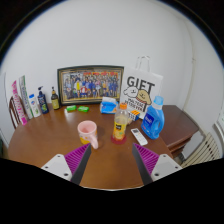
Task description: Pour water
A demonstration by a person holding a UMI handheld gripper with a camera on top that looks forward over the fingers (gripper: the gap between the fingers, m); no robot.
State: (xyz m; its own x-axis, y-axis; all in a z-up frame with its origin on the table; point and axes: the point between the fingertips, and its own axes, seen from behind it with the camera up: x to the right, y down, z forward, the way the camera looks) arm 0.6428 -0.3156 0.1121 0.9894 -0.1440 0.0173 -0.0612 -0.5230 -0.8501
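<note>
Brown desk (100, 160) is seen carrying a pink cup (88, 132) just ahead of the left finger and an upright bottle (121, 122) beyond the gap, toward the desk's far edge, while the gripper (108, 163) is held wide and empty.
</note>
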